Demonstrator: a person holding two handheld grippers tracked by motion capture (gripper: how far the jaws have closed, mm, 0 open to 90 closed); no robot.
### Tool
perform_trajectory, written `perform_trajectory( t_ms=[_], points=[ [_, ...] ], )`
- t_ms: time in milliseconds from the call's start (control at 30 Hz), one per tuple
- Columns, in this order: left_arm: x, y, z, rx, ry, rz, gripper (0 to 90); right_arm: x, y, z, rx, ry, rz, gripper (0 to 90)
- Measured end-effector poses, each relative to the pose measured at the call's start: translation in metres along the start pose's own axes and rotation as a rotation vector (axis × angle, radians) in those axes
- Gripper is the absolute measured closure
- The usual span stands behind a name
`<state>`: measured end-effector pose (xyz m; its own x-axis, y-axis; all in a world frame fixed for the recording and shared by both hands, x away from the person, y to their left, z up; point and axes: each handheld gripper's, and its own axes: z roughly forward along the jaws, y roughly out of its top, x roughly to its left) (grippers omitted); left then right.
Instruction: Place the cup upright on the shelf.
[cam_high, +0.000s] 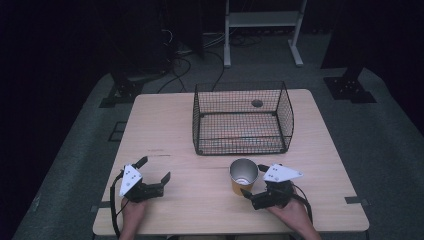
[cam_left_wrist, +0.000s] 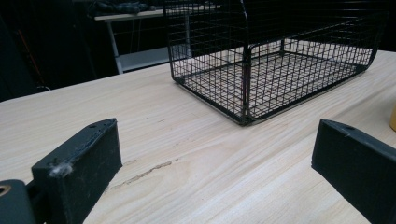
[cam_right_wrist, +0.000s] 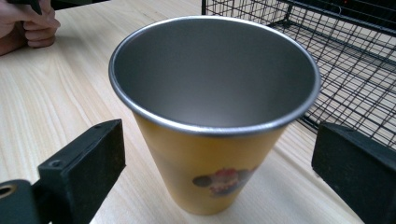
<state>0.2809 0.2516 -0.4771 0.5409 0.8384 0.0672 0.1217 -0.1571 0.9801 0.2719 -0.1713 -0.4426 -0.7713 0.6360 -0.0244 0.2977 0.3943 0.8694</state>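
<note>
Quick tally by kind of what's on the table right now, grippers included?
Cups: 1, the yellow cup standing upright between the open jaws of the right gripper
Wire baskets: 1, the black basket
Grippers: 2, counting the left gripper
Total: 4

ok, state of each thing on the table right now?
cup: upright, empty, resting on the table, not gripped
basket: upright, empty, open top
left claw: open, holding nothing
right claw: open, jaws either side of the cup, not touching
</note>
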Motion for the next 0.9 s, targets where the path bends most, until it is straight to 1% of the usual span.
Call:
perform_trajectory(
  t_ms=[67,300,367,667,733,767,867,900],
  points=[
    [0.0,0.0,0.0,0.0,-0.001,-0.001,0.8,0.0,0.002,0.003,0.0,-0.008,-0.002,2.3],
    [0.0,0.0,0.0,0.0,0.0,-0.001,0.8,0.001,0.006,0.01,-0.006,-0.007,-0.001,2.3],
    [0.0,0.0,0.0,0.0,0.0,-0.001,0.8,0.0,0.006,0.014,0.002,-0.02,0.0,2.3],
    [0.0,0.0,0.0,-0.001,-0.001,-0.001,0.8,-0.001,0.008,0.022,-0.01,-0.008,0.002,2.4],
    [0.0,0.0,0.0,-0.001,-0.001,-0.001,0.8,0.0,0.008,0.024,-0.004,-0.007,0.006,3.5],
    [0.0,0.0,0.0,-0.001,-0.002,0.0,0.8,0.0,0.008,0.023,-0.012,0.001,0.0,7.5],
    [0.0,0.0,0.0,-0.001,-0.002,0.0,0.8,0.001,0.009,0.022,-0.014,-0.003,-0.005,8.2],
    [0.0,0.0,0.0,-0.001,-0.002,0.0,0.8,0.001,0.009,0.021,-0.02,0.01,-0.005,13.3]
  ],
)
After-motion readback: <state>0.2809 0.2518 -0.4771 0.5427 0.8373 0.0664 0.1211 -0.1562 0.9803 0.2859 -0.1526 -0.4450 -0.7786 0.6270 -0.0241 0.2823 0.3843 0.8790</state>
